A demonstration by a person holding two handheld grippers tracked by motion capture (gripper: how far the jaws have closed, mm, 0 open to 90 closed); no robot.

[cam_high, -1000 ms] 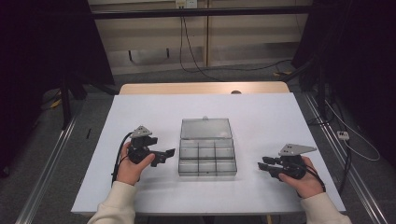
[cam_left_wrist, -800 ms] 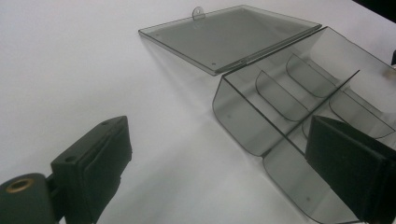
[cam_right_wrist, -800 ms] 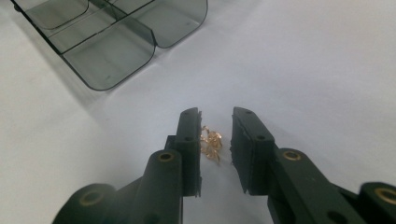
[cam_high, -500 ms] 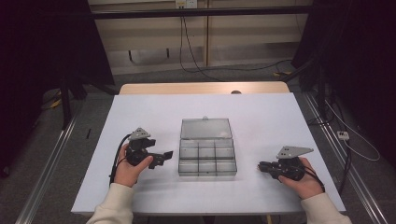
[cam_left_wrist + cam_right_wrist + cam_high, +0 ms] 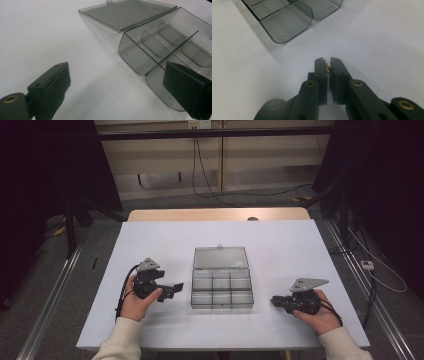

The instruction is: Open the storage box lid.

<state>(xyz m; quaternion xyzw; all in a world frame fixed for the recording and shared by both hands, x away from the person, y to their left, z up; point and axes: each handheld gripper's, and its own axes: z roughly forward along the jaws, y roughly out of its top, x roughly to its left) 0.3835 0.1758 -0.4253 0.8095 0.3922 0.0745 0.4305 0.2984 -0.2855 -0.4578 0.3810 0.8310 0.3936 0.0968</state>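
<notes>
A clear grey compartment box (image 5: pixel 222 287) lies open mid-table, its lid (image 5: pixel 220 257) folded back flat. In the left gripper view the box (image 5: pixel 160 42) has empty sections. My left gripper (image 5: pixel 176 289) rests just left of the box, open, with nothing between its pads (image 5: pixel 56 87). My right gripper (image 5: pixel 274 301) lies on the table to the right of the box, pointing at it. Its jaws have just been closing and now pinch a tiny copper-coloured piece (image 5: pixel 328 68) at the tips of the right gripper (image 5: pixel 327 61). What the piece is I cannot tell.
The white tabletop (image 5: pixel 150 245) reaches a wooden strip (image 5: pixel 200 214) at its far edge. Cables (image 5: pixel 220 190) run over the floor beyond. Dark equipment stands at both sides of the table.
The right gripper's jaws have drawn together and the hand has shifted slightly. The left gripper and the box have stayed in place.
</notes>
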